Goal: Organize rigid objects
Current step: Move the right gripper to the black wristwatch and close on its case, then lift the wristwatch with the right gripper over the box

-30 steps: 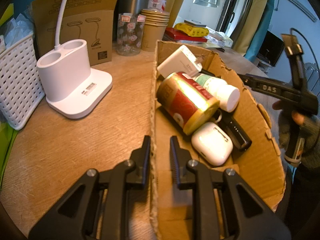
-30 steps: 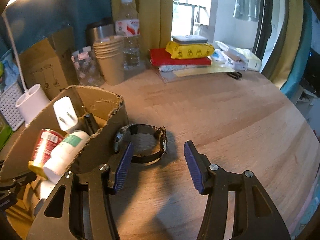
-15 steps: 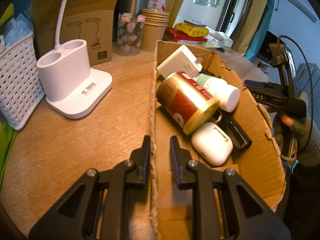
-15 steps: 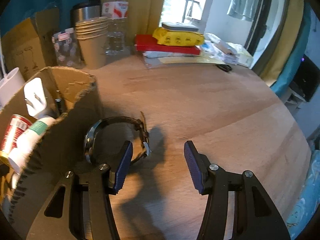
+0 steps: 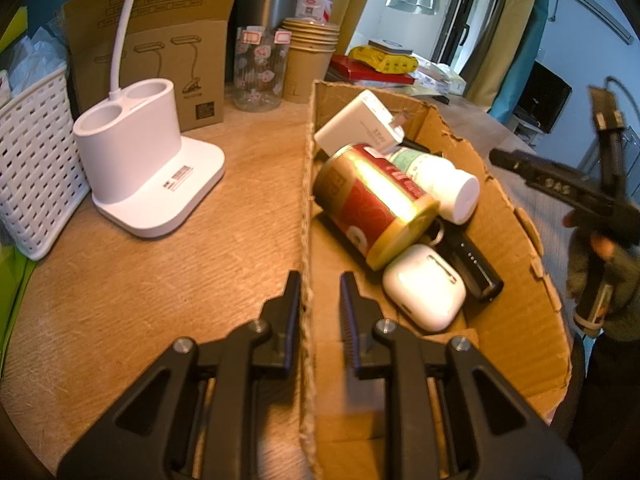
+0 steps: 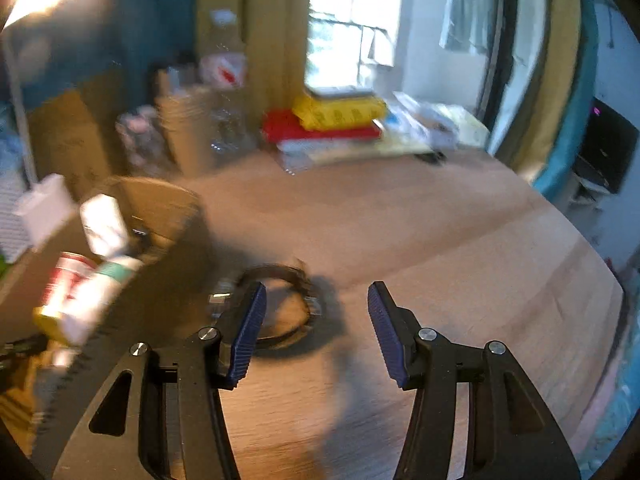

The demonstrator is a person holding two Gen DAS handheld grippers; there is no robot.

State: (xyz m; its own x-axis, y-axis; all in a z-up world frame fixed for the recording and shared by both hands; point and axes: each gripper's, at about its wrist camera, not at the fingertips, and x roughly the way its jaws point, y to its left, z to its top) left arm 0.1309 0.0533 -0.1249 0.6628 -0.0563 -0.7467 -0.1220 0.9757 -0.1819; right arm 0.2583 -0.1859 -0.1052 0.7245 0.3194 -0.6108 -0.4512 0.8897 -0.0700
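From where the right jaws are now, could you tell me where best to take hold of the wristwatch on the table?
Probably the band of the wristwatch, from above. It stands on edge as an open loop beside the cardboard box, so one jaw can drop inside the loop and one outside, pinching the strap's far arc, clear of the box.

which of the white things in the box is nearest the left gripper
The earbud case: rounded, glossy, lying just beyond the left gripper. The white bottle and the flat charger lie farther back in the box.

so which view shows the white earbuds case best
The left wrist view: the earbuds case lies sharp and unobstructed in the cardboard box, beside the red-and-gold can. In the blurred right wrist view it cannot be made out inside the box.
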